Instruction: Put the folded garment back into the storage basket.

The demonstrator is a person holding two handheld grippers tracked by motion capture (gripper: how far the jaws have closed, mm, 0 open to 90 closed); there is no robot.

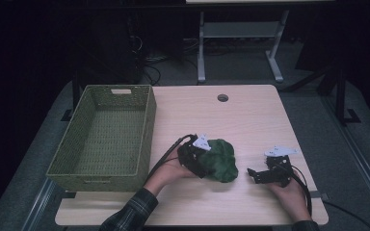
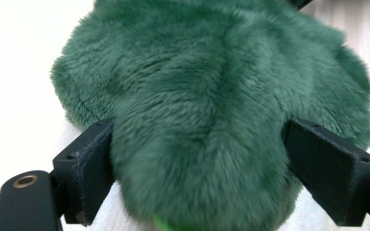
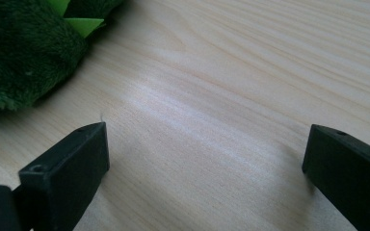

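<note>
A dark green plush toy (image 1: 224, 161) lies on the light wooden table (image 1: 231, 115), right of the middle and toward the near edge. My left gripper (image 1: 203, 166) reaches it from the left. In the left gripper view the plush toy (image 2: 207, 96) bulges up between the two wide-set jaws of my left gripper (image 2: 197, 134), its fur brushing both pads, which do not squeeze it. My right gripper (image 1: 253, 175) rests low on the table to the toy's right, pointing left. In the right gripper view my right gripper (image 3: 206, 137) stands open over bare wood, with the plush toy (image 3: 24, 53) and a bright green spike at the upper left.
A green woven basket (image 1: 147, 130) with nothing in it stands on the left part of the table. A round cable hole (image 1: 223, 97) sits near the far edge. Beyond the table are a dark floor and a metal frame's legs (image 1: 201, 48).
</note>
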